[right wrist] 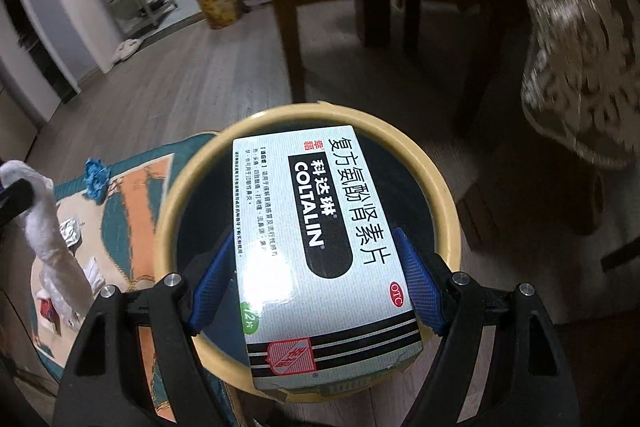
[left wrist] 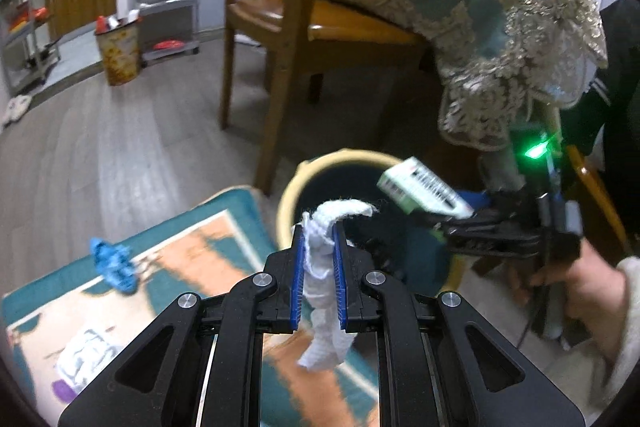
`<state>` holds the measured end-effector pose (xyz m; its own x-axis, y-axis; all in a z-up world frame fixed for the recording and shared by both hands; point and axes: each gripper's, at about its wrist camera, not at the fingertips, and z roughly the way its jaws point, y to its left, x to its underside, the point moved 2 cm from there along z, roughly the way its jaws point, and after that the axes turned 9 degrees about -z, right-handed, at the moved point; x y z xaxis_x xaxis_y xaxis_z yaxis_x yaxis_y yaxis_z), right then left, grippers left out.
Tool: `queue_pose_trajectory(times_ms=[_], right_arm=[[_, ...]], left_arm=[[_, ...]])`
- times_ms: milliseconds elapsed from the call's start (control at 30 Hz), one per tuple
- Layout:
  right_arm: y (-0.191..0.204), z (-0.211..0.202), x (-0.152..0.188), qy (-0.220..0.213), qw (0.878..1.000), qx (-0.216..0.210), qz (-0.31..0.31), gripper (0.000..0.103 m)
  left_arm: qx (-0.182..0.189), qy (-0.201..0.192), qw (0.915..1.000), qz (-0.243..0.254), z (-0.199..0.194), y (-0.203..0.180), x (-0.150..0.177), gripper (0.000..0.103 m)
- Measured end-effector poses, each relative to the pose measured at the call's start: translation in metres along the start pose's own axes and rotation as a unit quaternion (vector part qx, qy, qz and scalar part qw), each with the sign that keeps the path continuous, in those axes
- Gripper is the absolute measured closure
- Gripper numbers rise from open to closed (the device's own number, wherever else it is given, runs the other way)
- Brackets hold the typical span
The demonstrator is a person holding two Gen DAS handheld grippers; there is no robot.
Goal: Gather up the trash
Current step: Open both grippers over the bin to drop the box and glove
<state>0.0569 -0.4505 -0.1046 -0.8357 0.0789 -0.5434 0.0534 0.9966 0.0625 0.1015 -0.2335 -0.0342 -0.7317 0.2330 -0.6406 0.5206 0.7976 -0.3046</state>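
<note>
Clearly, the medicine box (right wrist: 316, 239) read "COLTALIN" in white on a black band, with Chinese characters beside it and a red "OTC" oval. Your right gripper (right wrist: 316, 275) clamped it by its sides, directly above the cream-rimmed bin (right wrist: 440, 187). Your left gripper (left wrist: 318, 251) pinched a crumpled white tissue (left wrist: 324, 267) near the bin's rim. Below lay a teal and orange rug (left wrist: 192, 267) on grey wood-plank flooring (left wrist: 120, 139), beside a wooden chair (left wrist: 280, 27) and a lace-edged teal tablecloth (left wrist: 500, 27).
</note>
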Motion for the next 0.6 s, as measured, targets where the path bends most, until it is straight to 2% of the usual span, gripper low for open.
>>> queue_pose_trajectory(times_ms=[133,300,500,600], right_arm=[[-0.008,0.012,0.005,0.023,1.000,0.007,0.016,0.027],[-0.006,0.023,0.011,0.048,0.999,0.009,0.008,0.027],[-0.005,0.021,0.009,0.043,0.999,0.010,0.003,0.027],[-0.003,0.024,0.012,0.047,0.999,0.013,-0.001,0.027]], left_arm=[[0.022,-0.012,0.9997,-0.005,0.014,-0.014,-0.001,0.089],[0.026,-0.005,0.9994,-0.024,0.036,-0.016,0.001,0.089],[0.039,-0.027,0.9975,-0.052,0.044,-0.017,-0.009,0.089],[0.033,-0.021,0.9979,-0.051,0.053,-0.016,-0.007,0.083]])
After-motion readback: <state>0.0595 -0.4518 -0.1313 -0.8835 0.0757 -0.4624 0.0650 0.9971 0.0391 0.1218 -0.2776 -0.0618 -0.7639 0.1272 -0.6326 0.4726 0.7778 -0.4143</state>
